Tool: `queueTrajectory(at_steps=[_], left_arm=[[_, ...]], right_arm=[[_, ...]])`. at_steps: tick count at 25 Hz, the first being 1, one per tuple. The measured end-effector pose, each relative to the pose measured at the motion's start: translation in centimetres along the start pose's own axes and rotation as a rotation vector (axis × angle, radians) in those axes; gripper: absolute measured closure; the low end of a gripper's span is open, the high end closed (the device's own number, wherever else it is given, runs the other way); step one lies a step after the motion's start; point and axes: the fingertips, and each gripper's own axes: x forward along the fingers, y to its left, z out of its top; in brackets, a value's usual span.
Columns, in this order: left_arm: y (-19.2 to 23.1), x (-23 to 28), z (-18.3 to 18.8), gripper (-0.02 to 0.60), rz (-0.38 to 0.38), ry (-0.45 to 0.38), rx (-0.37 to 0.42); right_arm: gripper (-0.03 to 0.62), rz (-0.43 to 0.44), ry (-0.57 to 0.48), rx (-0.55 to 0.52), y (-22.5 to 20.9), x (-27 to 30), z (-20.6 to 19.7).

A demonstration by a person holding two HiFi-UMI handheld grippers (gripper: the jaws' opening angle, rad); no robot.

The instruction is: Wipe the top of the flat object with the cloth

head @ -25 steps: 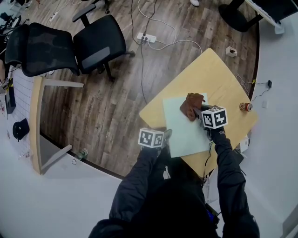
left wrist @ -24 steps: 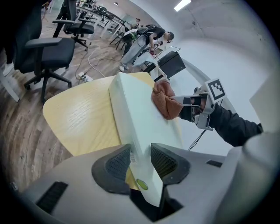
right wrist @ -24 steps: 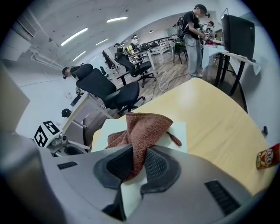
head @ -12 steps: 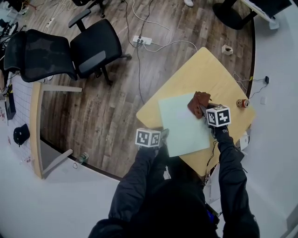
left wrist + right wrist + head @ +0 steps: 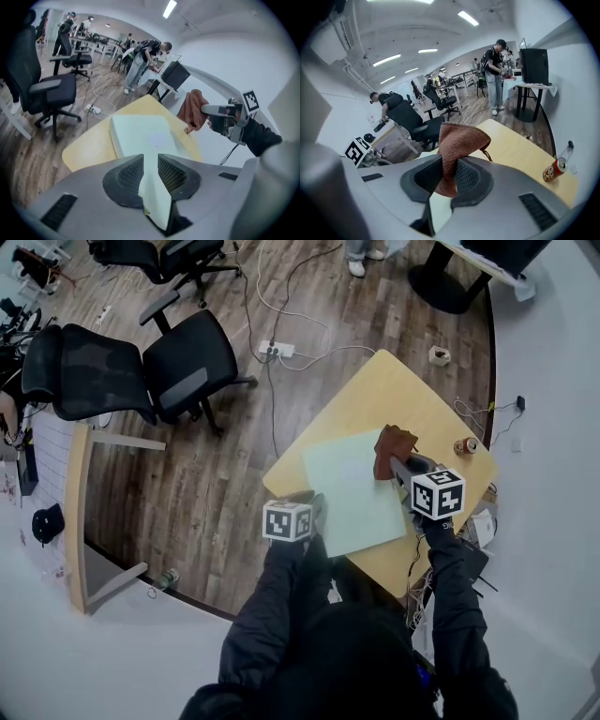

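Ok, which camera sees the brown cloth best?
The right gripper view: the brown cloth fills the middle, pinched in the right claw. The head view shows it small, from above; the left gripper view shows it dangling, farther off.

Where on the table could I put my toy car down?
The far corner of the table, past the board, is bare. So is the strip left of the board. It's crowded on the right, around the cloth and the can.
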Motion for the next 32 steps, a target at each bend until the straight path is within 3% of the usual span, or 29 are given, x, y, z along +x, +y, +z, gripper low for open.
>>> queueTrajectory(at_steps=[4,10,14,22,32], left_arm=[[-4.3,-4.9,6.0,0.541,0.025,-0.244,0.088],[-14.0,-13.5,12.5,0.548,0.032,-0.542,0.217],[-19.8,-18.3,14.2,0.549,0.055,-0.683,0.292],[-27.8,-23.3,12.7,0.549,0.07,-0.819,0.349],[-31.8,-26.6,11.7,0.548,0.091,-0.88,0.417]], right_arm=[[0.523,0.018,-0.134,-0.06,3.0,-5.2,3.1],[0.523,0.007,-0.322,-0.172,6.9,-14.3,5.8],[0.523,-0.017,-0.45,-0.178,8.2,-20.3,6.7],[0.53,-0.034,-0.611,-0.253,9.8,-29.5,7.4],[0.53,-0.022,-0.722,-0.291,11.2,-34.9,8.1]])
